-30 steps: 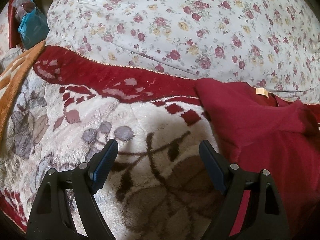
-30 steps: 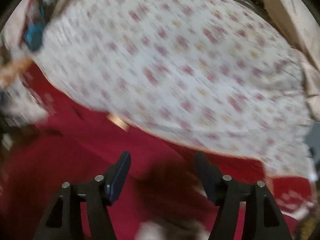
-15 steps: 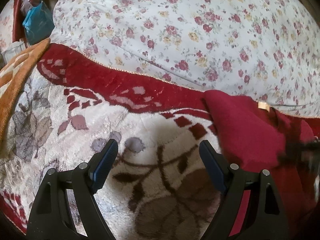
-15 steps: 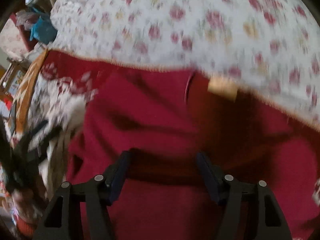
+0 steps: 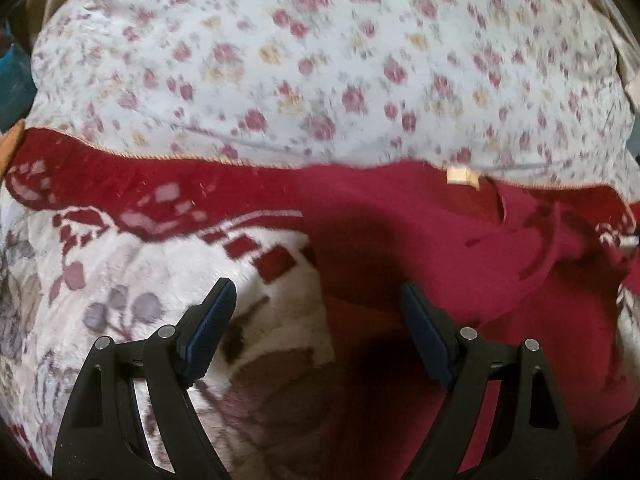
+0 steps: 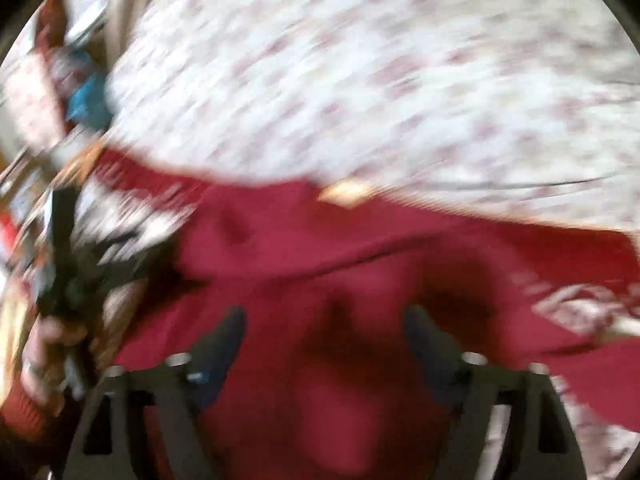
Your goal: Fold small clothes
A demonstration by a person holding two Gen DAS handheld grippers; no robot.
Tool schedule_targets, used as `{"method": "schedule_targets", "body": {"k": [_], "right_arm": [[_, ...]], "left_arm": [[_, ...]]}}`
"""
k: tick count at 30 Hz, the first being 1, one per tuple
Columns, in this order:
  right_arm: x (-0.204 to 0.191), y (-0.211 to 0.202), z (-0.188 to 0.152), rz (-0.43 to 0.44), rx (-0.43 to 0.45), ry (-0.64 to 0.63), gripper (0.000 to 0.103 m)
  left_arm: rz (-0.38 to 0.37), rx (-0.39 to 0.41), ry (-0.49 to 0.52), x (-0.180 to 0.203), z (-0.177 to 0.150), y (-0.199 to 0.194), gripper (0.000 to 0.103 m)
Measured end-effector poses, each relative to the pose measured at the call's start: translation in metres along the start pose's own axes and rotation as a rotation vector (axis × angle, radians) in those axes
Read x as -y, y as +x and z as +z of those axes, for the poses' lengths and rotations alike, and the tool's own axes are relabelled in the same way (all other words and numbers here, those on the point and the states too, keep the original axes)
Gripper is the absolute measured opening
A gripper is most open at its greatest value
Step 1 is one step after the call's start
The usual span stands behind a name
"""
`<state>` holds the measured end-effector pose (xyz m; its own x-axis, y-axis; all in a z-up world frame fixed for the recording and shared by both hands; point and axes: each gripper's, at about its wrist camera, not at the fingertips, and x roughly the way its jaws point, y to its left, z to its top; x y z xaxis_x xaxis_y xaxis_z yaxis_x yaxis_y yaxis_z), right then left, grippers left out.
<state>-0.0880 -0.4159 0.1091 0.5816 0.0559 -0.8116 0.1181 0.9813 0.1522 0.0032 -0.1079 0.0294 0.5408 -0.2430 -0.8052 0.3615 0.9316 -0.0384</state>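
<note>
A dark red garment (image 5: 440, 248) with a small tan neck label (image 5: 460, 175) lies spread on a plush patterned blanket (image 5: 140, 264). My left gripper (image 5: 316, 300) is open and empty, hovering over the garment's left edge where it meets the blanket. In the blurred right wrist view the same red garment (image 6: 340, 280) fills the lower half. My right gripper (image 6: 324, 324) is open over its middle and holds nothing. The left gripper (image 6: 60, 264) shows at the far left of that view, blurred.
A white quilt with red and yellow flowers (image 5: 340, 60) lies behind the garment, along the blanket's red border (image 5: 120, 188). Blue and red items (image 6: 84, 96) sit at the far left edge of the bed.
My left gripper has moved right, so the red garment now lies under its right finger. My right gripper has swung and its view is more blurred. Both stay open.
</note>
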Motion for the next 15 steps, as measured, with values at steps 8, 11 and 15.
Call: {"method": "schedule_targets", "body": {"k": [8, 11, 15], "right_arm": [[0.083, 0.103, 0.045, -0.010, -0.147, 0.222, 0.094], [0.087, 0.125, 0.042, -0.023, -0.224, 0.236, 0.092], [0.081, 0.122, 0.038, 0.002, -0.195, 0.178, 0.019]], "left_arm": [[0.007, -0.039, 0.019, 0.002, -0.007, 0.014, 0.084], [0.010, -0.036, 0.034, 0.003, -0.007, 0.016, 0.084], [-0.001, -0.040, 0.025, 0.000, -0.007, 0.016, 0.084]]}}
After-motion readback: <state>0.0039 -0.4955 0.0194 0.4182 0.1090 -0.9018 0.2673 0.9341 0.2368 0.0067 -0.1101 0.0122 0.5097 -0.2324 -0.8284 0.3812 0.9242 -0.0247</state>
